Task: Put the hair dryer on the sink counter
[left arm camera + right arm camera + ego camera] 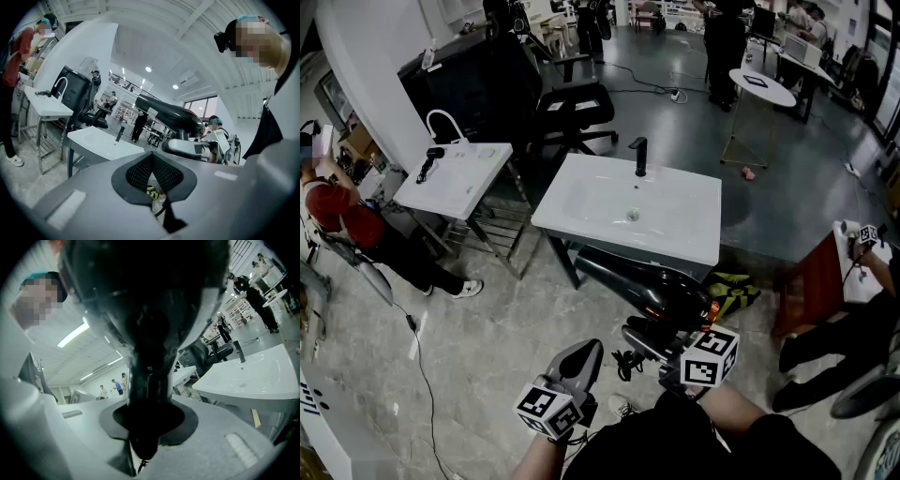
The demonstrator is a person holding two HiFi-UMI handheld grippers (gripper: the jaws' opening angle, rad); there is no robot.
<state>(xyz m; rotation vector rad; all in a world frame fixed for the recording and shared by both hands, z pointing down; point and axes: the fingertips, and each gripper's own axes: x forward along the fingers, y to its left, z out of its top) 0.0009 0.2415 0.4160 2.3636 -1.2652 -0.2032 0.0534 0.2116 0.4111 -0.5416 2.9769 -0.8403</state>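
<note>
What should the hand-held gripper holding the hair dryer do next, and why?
Probably carry it forward over the white sink counter. The right hand-held gripper is clamped on the hair dryer by its handle, and the dryer hangs in the air, short of the counter's near edge.

Second, smaller white washbasin on metal frame [455,178], left; white arched tap [441,119] at its back, small black object [428,161] on its rim. Black swivel office chair [572,108] behind. Round white side table [761,86] far right. Yellow-and-black item [733,291] on floor.
</note>
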